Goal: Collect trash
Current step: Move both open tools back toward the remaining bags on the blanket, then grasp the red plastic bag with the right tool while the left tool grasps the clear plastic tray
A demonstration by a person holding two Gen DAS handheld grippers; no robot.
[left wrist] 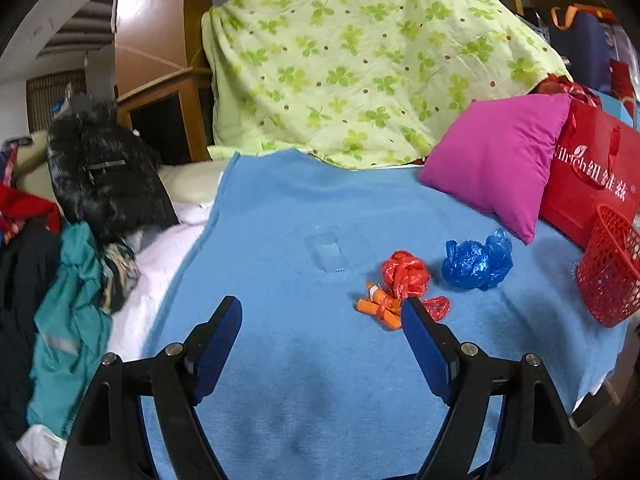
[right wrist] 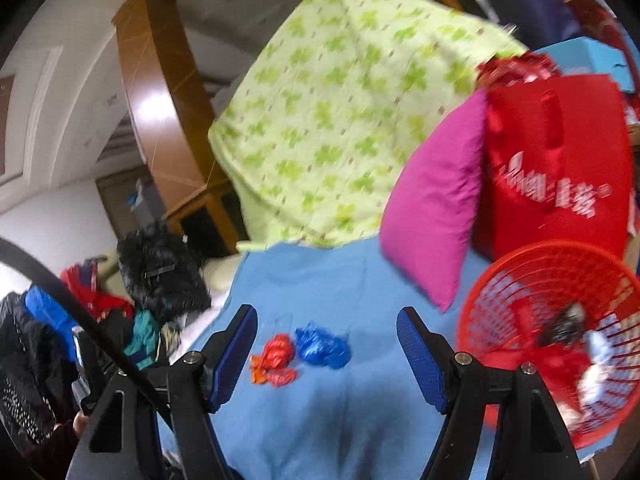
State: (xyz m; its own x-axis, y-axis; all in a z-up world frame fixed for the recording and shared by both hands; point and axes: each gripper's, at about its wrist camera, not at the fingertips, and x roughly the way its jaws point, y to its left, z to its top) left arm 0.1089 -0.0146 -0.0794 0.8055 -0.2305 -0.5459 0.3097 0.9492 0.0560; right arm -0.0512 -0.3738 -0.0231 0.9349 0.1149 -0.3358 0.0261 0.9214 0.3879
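Observation:
On the blue blanket (left wrist: 280, 360) lie a crumpled red plastic bag (left wrist: 405, 274), an orange wrapper (left wrist: 378, 308), a crumpled blue plastic bag (left wrist: 478, 262) and a clear plastic piece (left wrist: 328, 252). My left gripper (left wrist: 322, 314) is open and empty, above the blanket, with the orange wrapper beside its right finger. My right gripper (right wrist: 327, 322) is open and empty above the blanket; the red bag (right wrist: 278, 354), orange wrapper (right wrist: 258, 372) and blue bag (right wrist: 322, 346) lie between its fingers, farther off. A red mesh basket (right wrist: 516, 308) at the right holds several trash pieces.
A magenta pillow (left wrist: 496, 160), a red gift bag (left wrist: 588, 184) and the red basket (left wrist: 610, 272) stand at the right. A green clover quilt (left wrist: 360, 60) is piled behind. Dark and teal clothes (left wrist: 76, 280) lie at the left, beside a wooden cabinet (left wrist: 156, 40).

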